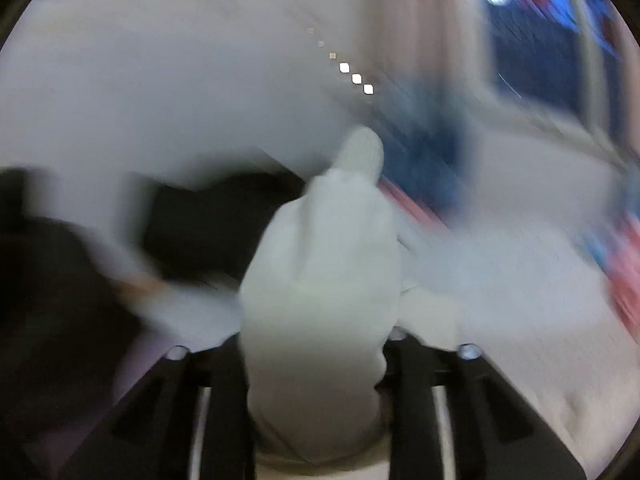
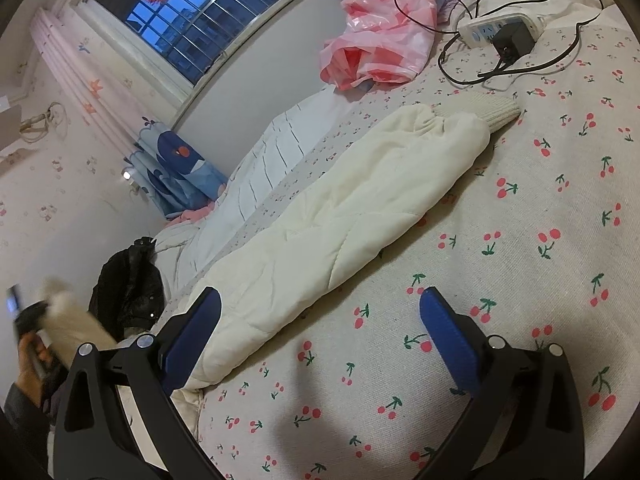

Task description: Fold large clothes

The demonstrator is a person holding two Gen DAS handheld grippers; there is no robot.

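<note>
The right gripper (image 2: 320,332) is wide open and holds nothing. Its blue pads hang just above the bed (image 2: 520,240), one on each side of the near end of the cream jacket sleeve (image 2: 340,216). The left gripper (image 1: 320,360) is closed tight on a bunch of pale cloth (image 1: 324,280), which sticks up between its black arms.

The sleeve lies flat on the bed. Its long line runs from 7 o'clock up to 1 o'clock, and its ribbed cuff (image 2: 496,110) points to 1 o'clock.

Only the right view is sharp. The left view is all blur, with just the held cloth clear.

The bed has a sheet with red cherries. At 10 o'clock is a window (image 2: 192,20) with bars and a pink wall with tiny prints. A pink plastic bag (image 2: 380,36) sits at 12 o'clock. A white power strip (image 2: 492,28) with black cords lies at 1 o'clock. A black garment (image 2: 128,284) sits at 8 o'clock.
</note>
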